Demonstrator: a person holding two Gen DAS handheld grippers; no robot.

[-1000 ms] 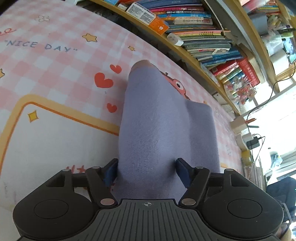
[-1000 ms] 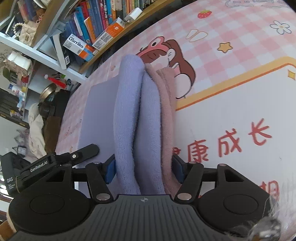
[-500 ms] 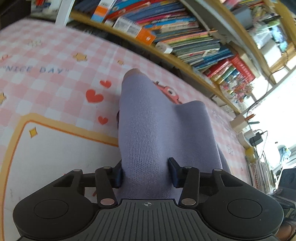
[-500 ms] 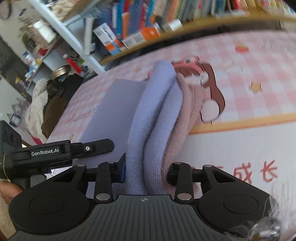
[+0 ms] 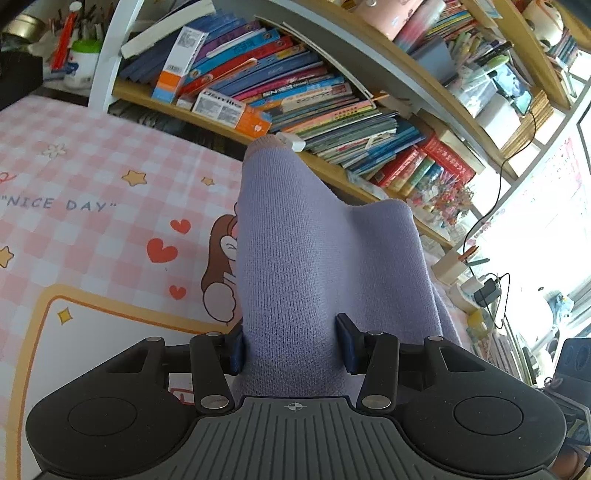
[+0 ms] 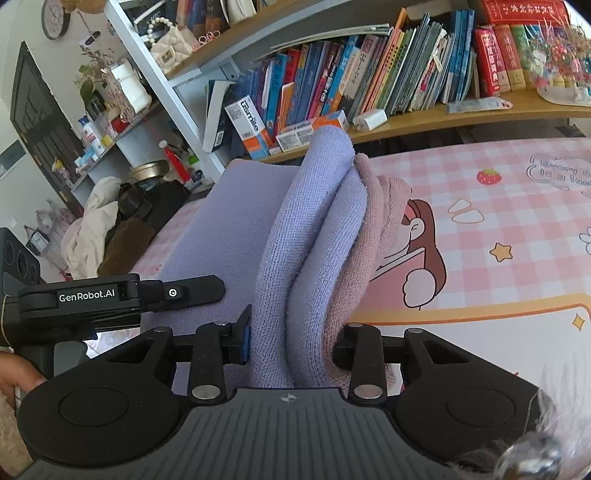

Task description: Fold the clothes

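Pink-and-white checked cloth (image 5: 92,147) covers the surface, w/ stars, red hearts (image 5: 161,250), "NICE DAY" lettering (image 5: 55,204), a strawberry (image 6: 488,176) and a cartoon girl (image 6: 419,254); an orange-bordered white panel (image 5: 103,354) sits nearer the cameras. Behind it, a wooden shelf (image 6: 461,120) packed w/ leaning books (image 6: 369,74), a white-and-orange box (image 6: 253,125) marked "usmile" and a small white charger (image 6: 369,119) at the shelf edge. Far side in right-wrist view: white bottle (image 6: 129,86), a quilted cream bag (image 6: 171,46), a round wall clock (image 6: 55,18), heaped cream and brown fabric (image 6: 99,236). Left-wrist view: black cable (image 5: 491,206), a plug adapter (image 5: 487,290).
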